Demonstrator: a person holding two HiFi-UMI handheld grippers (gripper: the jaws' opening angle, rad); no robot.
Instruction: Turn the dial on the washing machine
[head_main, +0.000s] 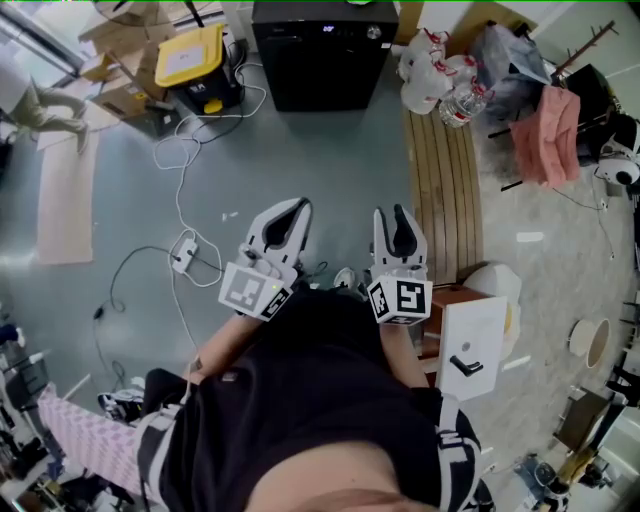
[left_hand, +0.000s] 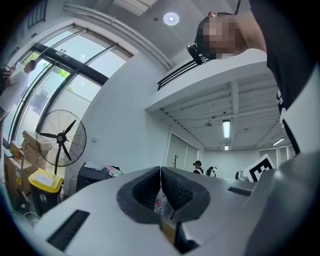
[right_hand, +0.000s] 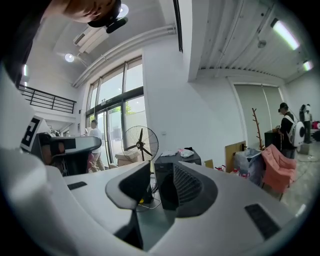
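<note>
left tool (head_main: 296, 207) was closed tip to tip, empty | right tool (head_main: 396, 212) stood parted, empty | black boxy washing machine (head_main: 325, 55) sat at floor's far edge, well apart from both tools

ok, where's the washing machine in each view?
Head view: washing machine at top centre, a black box across the floor.
Left gripper view: low at the left, small and dark.
Right gripper view: centre, seen through the open right tongs.
Shared landmarks: the yellow-lidded bin sits left of it, and the standing fan shows in both gripper views.
</note>
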